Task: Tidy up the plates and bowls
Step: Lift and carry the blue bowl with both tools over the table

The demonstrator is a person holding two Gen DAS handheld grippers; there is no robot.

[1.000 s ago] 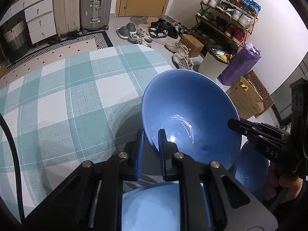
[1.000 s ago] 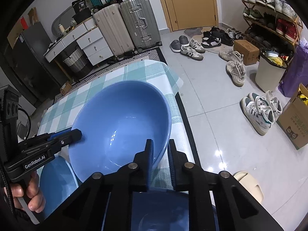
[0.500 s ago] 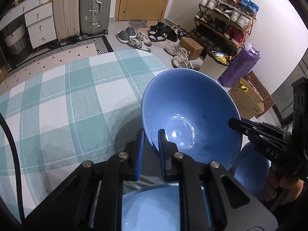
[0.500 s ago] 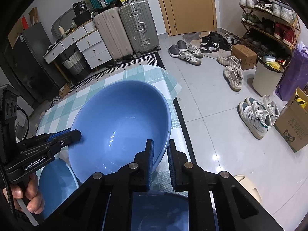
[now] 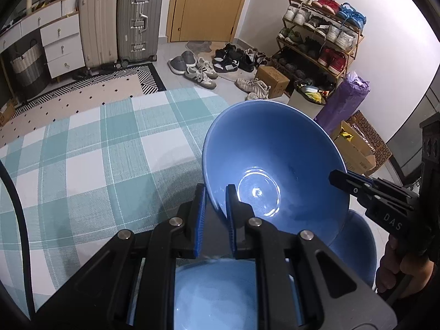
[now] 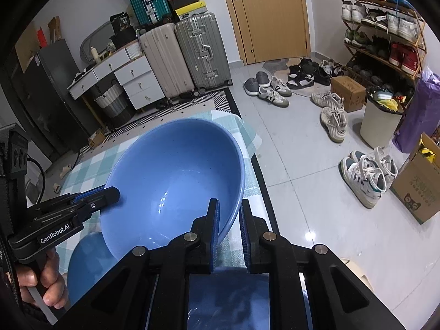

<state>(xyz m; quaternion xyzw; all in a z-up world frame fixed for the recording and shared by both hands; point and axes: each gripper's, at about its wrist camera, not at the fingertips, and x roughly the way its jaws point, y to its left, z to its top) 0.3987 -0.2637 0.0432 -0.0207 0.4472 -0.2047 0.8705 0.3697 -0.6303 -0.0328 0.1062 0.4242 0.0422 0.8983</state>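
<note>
A large blue bowl (image 5: 275,165) is held in the air above the checked tablecloth (image 5: 96,151), gripped at opposite rims. My left gripper (image 5: 214,209) is shut on its near-left rim. My right gripper (image 6: 229,220) is shut on its right rim; it also shows in the left wrist view (image 5: 343,178). In the right wrist view the bowl (image 6: 176,176) fills the middle and the left gripper (image 6: 107,192) reaches in from the left. A smaller blue bowl (image 5: 354,244) sits below and a light blue dish (image 5: 214,297) lies under the left gripper.
The table's right edge (image 6: 255,181) drops to a grey tiled floor with scattered shoes (image 6: 365,176). A shoe rack (image 5: 321,35), a white bin (image 6: 379,121), cardboard boxes (image 6: 420,189) and suitcases (image 5: 137,19) stand around the room.
The bowl, held by both grippers, has risen a little and the views have tilted slightly upward. Both grips are unchanged.
</note>
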